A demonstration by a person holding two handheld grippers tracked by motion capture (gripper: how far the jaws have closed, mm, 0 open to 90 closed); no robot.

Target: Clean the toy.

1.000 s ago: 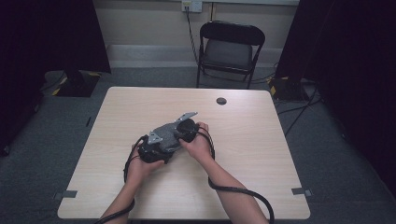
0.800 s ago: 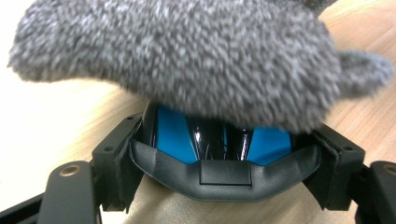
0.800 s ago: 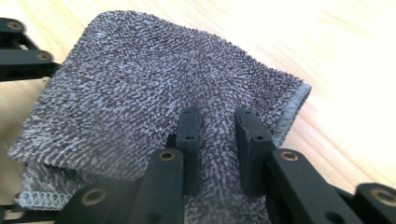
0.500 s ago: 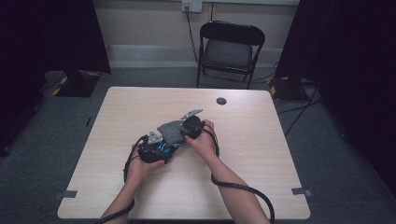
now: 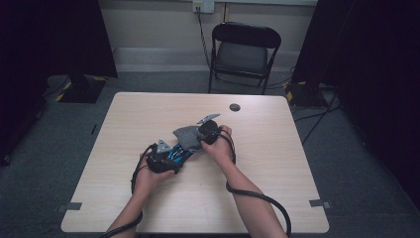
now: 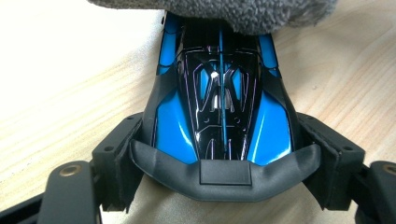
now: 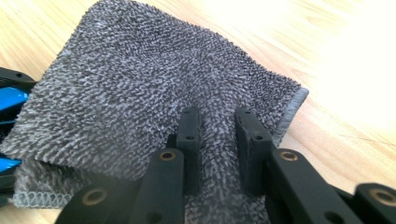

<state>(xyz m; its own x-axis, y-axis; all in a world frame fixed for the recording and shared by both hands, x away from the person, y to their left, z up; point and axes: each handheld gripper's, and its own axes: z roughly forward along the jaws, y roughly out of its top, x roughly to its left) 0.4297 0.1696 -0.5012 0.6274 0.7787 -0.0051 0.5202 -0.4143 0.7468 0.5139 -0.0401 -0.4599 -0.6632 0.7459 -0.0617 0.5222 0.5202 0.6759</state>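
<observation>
We see the left gripper (image 6: 219, 154) clamped on both sides of a blue-and-black toy car (image 6: 219, 102). The right gripper (image 7: 218, 140) pinches a fold of grey cloth (image 7: 140, 93) draped over the car's far end. Both sit mid-desk (image 5: 124, 124), slightly toward the near edge.

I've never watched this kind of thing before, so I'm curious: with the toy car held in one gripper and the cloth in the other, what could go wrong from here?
The left gripper clamps the glossy toy car only by its sides, so a hard wipe might push it loose. The right gripper pinches just a fold of the grey cloth, which could slip free. The cloth already drapes over the car's far end, so it may snag there.
</observation>
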